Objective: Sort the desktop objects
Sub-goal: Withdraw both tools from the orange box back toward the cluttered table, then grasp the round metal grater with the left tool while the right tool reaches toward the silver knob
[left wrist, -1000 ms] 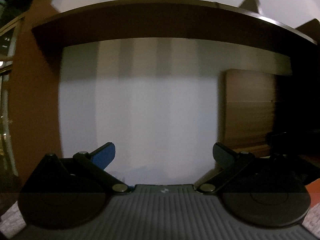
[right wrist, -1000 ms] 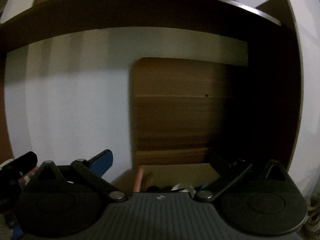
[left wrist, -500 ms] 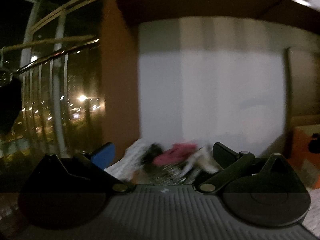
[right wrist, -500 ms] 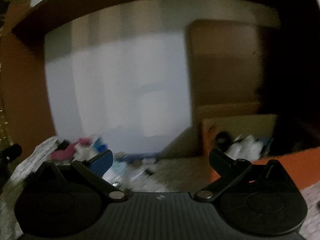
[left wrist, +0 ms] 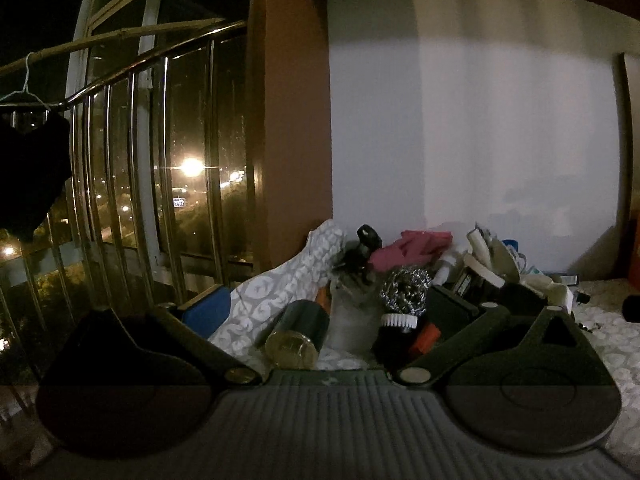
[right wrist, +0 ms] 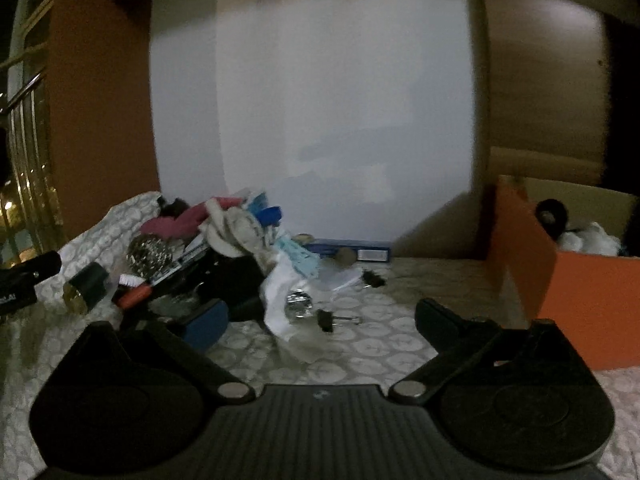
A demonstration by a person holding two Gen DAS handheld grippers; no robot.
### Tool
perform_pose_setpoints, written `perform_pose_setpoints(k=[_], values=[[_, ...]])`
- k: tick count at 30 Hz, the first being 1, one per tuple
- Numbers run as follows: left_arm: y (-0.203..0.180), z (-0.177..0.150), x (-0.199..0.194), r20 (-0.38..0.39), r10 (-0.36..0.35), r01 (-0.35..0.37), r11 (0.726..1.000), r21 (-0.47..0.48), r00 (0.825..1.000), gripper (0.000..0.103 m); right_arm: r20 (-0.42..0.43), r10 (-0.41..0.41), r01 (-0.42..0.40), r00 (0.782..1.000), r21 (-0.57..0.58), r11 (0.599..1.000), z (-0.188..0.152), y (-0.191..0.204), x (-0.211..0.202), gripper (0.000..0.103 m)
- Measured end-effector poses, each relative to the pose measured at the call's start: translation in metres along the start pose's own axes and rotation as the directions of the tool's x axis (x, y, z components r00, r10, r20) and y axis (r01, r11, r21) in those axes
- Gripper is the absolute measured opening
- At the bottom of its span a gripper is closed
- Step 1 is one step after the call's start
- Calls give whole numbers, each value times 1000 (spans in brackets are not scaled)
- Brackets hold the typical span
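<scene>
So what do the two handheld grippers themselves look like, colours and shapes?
Both look alike: a dark grey ribbed body with a small pale logo, two round black discs at the sides, and black linkage arms on metal pivot pins. On the left gripper and the right gripper, one finger pad is blue and the other dark. No cables or sleeves show.

Patterned tablecloth [right wrist: 360,344] — clutter pile [right wrist: 224,248], orange box [right wrist: 592,296]

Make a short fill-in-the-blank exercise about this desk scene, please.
1. The box at the right side is ____ in colour.
2. The steel scourer lies just below a crumpled ____ cloth.
3. Both grippers, left gripper and right gripper, are ____ and hold nothing.

Missing words: orange; pink; open
</scene>
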State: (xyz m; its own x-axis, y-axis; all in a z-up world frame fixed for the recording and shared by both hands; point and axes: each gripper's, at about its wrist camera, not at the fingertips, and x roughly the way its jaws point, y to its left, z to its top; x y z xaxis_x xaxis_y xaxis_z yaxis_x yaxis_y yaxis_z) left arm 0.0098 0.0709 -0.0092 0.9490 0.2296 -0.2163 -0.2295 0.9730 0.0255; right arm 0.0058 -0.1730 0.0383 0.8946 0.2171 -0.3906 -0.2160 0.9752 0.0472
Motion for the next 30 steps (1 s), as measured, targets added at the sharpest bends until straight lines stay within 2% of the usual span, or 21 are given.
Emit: perform_pose_setpoints(k=[2, 4, 5, 7, 9, 17, 23, 26, 30], values=[[4, -2, 3, -6, -4, 4, 1000, -3, 1000, 103, -8, 16, -16, 1000, -33, 999, 1, 3, 8, 90], [7, -6, 4, -12, -11, 11, 1000, -2, 1000, 103, -27, 26, -28, 999, -83, 996, 4, 5, 20, 76], [7, -7, 4, -14, -16, 16, 1000, 2, 1000, 103, -42, 32, -36, 999, -105, 994, 5, 4, 28, 73], [7, -7, 7, -20, -25, 26, 1000, 9, 999, 103, -90, 37, -48, 995, -126, 991, 8, 0, 45, 46], [7, -7, 11, -27, -32, 32, 999, 11, 999, 103, -133, 41, -61, 990, -149, 987, 8, -4, 61, 38], [3, -10, 27, -60, -29, 30, 999, 12, 998, 103, -173, 101, -138, 980, -216, 967, 3, 6, 89, 36], [1, -12, 34, -91, -37, 38, 999, 17, 995, 103, -183, 107, -147, 977, -220, 964, 3, 7, 100, 36], [0, -13, 38, -103, -37, 40, 999, 22, 994, 103, -188, 122, -162, 974, -212, 964, 2, 7, 102, 25], [0, -9, 48, -120, -7, 9, 1000, 18, 993, 103, -189, 124, -163, 974, -207, 965, 0, 7, 103, 23]])
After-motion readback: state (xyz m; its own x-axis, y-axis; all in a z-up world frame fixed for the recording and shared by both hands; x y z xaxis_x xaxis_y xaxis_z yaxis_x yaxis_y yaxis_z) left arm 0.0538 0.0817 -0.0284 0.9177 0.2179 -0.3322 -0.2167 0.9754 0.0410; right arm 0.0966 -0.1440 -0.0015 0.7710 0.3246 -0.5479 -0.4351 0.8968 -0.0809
